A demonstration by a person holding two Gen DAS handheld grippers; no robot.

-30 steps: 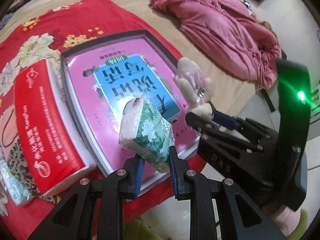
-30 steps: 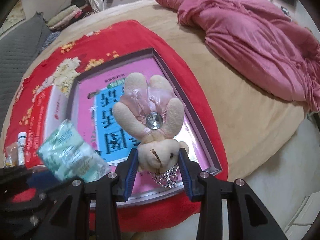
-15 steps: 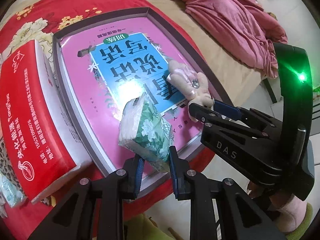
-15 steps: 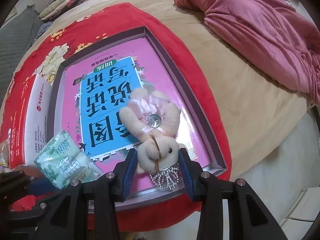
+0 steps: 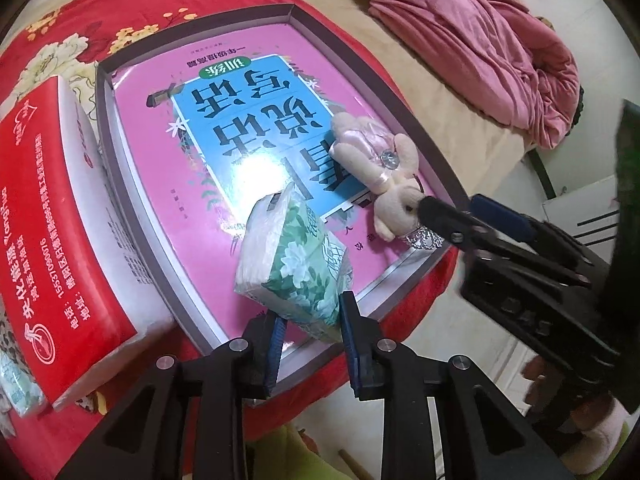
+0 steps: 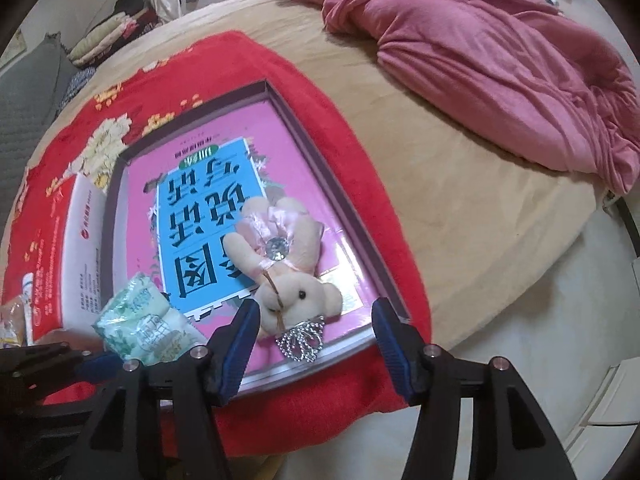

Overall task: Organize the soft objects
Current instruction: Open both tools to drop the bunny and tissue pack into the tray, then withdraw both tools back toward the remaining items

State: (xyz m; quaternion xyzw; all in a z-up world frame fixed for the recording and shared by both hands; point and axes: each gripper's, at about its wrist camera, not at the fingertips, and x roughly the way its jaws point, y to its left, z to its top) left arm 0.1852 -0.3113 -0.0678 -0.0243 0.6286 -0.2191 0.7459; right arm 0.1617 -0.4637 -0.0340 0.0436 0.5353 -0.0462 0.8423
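My left gripper (image 5: 310, 330) is shut on a green floral tissue pack (image 5: 294, 264) and holds it over the near edge of a shallow tray (image 5: 120, 208) that has a pink and blue book (image 5: 240, 120) in it. The pack also shows in the right wrist view (image 6: 146, 324). A small beige plush bunny (image 6: 280, 264) with a pink dress and a beaded crown lies on the book near the tray's front right corner. My right gripper (image 6: 314, 330) is open, its jaws wide on either side of the bunny's head. The bunny also shows in the left wrist view (image 5: 380, 176).
A red box (image 5: 52, 232) lies left of the tray on a red floral blanket (image 6: 120, 92). A pink quilt (image 6: 500, 52) is bunched at the far right of the tan bed (image 6: 460, 220). The floor lies below the bed's near edge.
My right gripper lowered the bunny onto the book and opened, letting it go. My left gripper came closer over the tray, still holding the tissue pack.
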